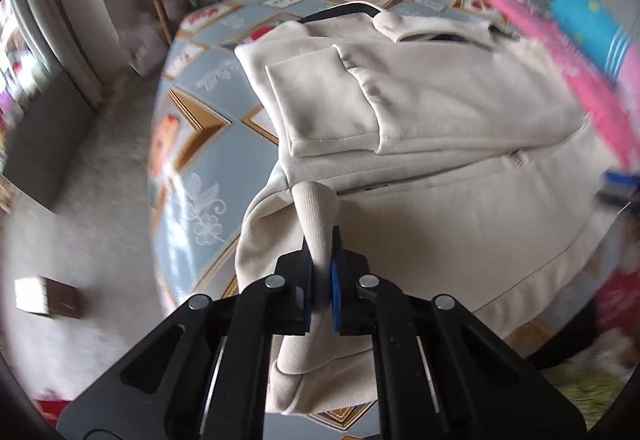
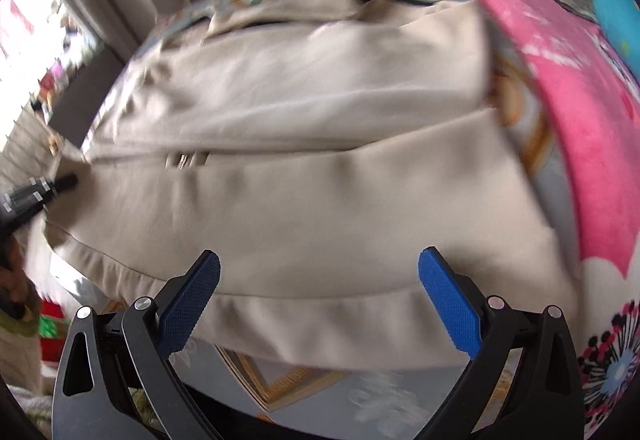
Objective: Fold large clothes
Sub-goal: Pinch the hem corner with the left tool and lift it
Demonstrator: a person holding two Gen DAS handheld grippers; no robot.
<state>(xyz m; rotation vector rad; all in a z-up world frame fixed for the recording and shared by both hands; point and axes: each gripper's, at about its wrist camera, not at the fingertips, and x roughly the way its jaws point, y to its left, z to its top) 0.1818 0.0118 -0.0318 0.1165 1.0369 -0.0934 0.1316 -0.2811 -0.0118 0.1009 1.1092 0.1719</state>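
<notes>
Pointing steeply down at the bed, the left gripper has its jaws pinched tight on the ribbed hem of the beige jacket, lifting that corner into a narrow fold above the bedspread. The right gripper also tilts downward, its blue pads spread wide with nothing between them, hovering over the jacket's lower hem. The jacket lies spread across the patterned bedspread, one sleeve folded flat over its chest, the zipper seam running across the middle. A pink blanket lies along its far side, blurred in the right wrist view.
</notes>
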